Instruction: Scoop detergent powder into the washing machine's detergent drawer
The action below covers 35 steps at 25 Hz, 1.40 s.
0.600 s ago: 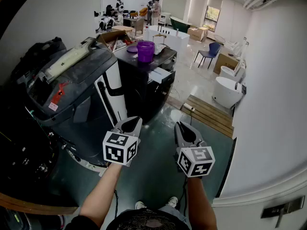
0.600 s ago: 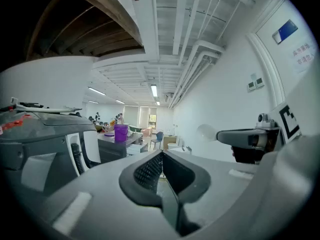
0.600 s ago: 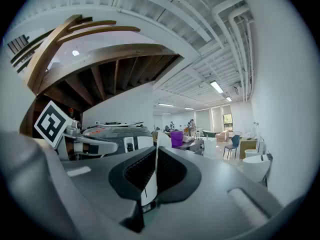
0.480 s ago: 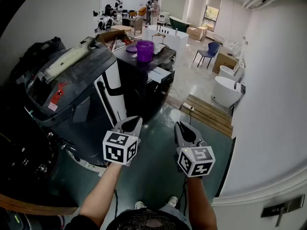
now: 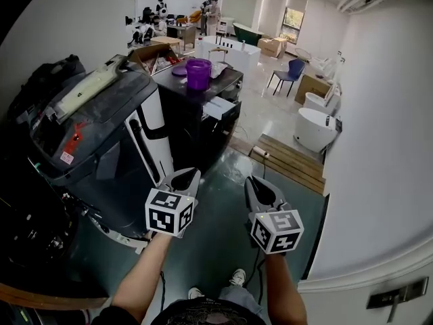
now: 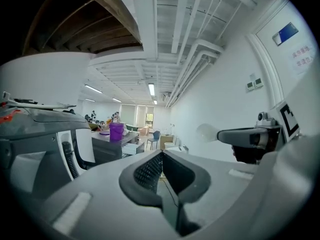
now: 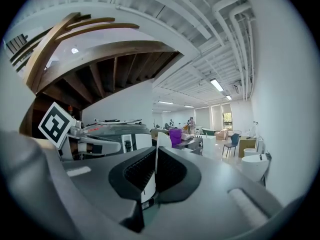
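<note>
A dark washing machine (image 5: 203,124) stands ahead on the left, with a white drawer-like part (image 5: 218,107) jutting from its front. A purple tub (image 5: 198,73) sits on its top, also seen as the purple tub (image 6: 116,131) in the left gripper view and the purple tub (image 7: 175,135) in the right gripper view. No scoop or powder shows. My left gripper (image 5: 187,175) and right gripper (image 5: 255,181) hang side by side over the green floor, well short of the machine. The left gripper (image 6: 161,156) and right gripper (image 7: 155,151) are both shut on nothing.
A big dusty grey machine (image 5: 95,131) fills the left side, close to my left arm. A white wall (image 5: 385,147) closes the right. A wooden platform (image 5: 291,162), a white bathtub (image 5: 312,128) and a blue chair (image 5: 292,72) lie ahead on the right. People stand far back.
The head view has shifted a little, so the machines and room sit slightly higher and further left. Both grippers keep the same pose, shut and side by side.
</note>
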### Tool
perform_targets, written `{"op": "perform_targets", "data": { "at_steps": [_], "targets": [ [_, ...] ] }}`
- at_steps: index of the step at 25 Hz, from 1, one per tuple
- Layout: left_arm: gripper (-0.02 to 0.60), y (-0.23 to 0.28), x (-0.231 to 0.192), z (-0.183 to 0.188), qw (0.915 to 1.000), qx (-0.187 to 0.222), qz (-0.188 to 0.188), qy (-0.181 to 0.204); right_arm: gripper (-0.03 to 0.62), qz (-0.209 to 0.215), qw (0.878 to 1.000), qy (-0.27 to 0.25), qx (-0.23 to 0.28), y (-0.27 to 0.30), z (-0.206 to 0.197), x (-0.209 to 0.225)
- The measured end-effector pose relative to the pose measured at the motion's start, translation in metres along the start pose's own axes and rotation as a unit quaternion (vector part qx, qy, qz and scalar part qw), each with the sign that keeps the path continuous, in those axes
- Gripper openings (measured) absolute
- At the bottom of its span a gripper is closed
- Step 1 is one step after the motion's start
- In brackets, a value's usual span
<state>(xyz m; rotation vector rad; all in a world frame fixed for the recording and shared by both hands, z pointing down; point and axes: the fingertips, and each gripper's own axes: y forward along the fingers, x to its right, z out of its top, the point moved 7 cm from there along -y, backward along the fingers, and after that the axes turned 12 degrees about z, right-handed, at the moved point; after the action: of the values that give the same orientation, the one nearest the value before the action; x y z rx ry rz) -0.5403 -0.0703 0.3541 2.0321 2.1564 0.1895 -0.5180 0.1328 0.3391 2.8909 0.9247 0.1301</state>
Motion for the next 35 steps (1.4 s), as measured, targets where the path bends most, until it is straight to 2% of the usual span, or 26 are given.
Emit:
{"op": "perform_targets", "data": {
  "at_steps": [9, 25, 31, 35],
  "targets": [
    [0.0, 0.057, 0.018, 0.008, 0.9999, -0.007, 0.005, 0.011, 0.037, 0.009, 1.0, 0.014, 0.003, 0.018, -0.004, 0.061],
    [0.0, 0.217, 0.098, 0.061, 0.9993, -0.004, 0.033, 0.017, 0.037, 0.047, 0.999, 0.012, 0.014, 0.054, 0.023, 0.245],
    [0.0, 0.254, 0.131, 0.071, 0.9988, -0.004, 0.044, 0.019, 0.037, 0.059, 0.998, 0.011, 0.016, 0.052, 0.027, 0.298],
    [0.0, 0.266, 0.14, 0.076, 0.9981, -0.004, 0.056, 0.023, 0.037, 0.068, 0.997, 0.013, 0.017, 0.053, 0.028, 0.318]
  ]
}}
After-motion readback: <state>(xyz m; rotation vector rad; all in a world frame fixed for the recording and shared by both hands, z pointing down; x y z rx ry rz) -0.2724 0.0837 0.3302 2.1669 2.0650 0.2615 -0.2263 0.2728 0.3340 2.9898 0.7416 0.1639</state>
